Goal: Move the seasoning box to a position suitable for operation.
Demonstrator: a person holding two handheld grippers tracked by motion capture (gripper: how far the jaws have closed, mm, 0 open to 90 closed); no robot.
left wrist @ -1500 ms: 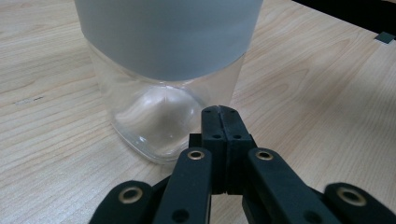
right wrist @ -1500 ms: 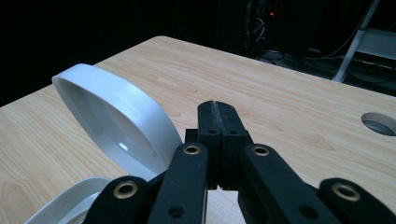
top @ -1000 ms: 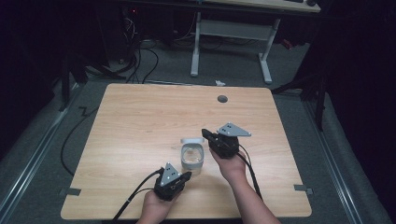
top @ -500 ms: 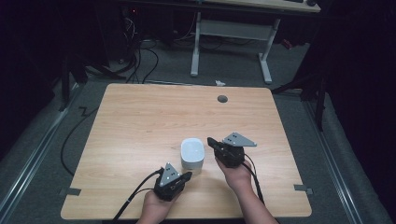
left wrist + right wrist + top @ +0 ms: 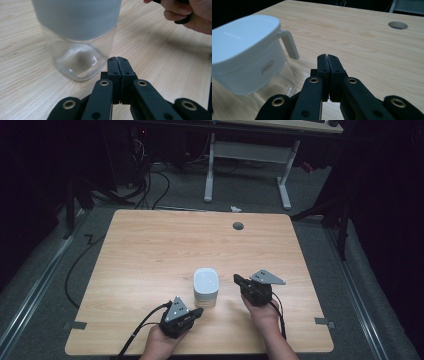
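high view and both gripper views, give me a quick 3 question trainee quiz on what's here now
1. True or false: the right gripper is clamped on the jar.
2. Which part of the jar is clear glass? A) the lid B) the lower body C) the handle
3. Fill in: the round hole in the table lies toward its ___ edge, away from the person.

Key
1. False: its jaws are shut on nothing, beside the jar.
2. B: the left gripper view shows the see-through base under a white top.
3. far
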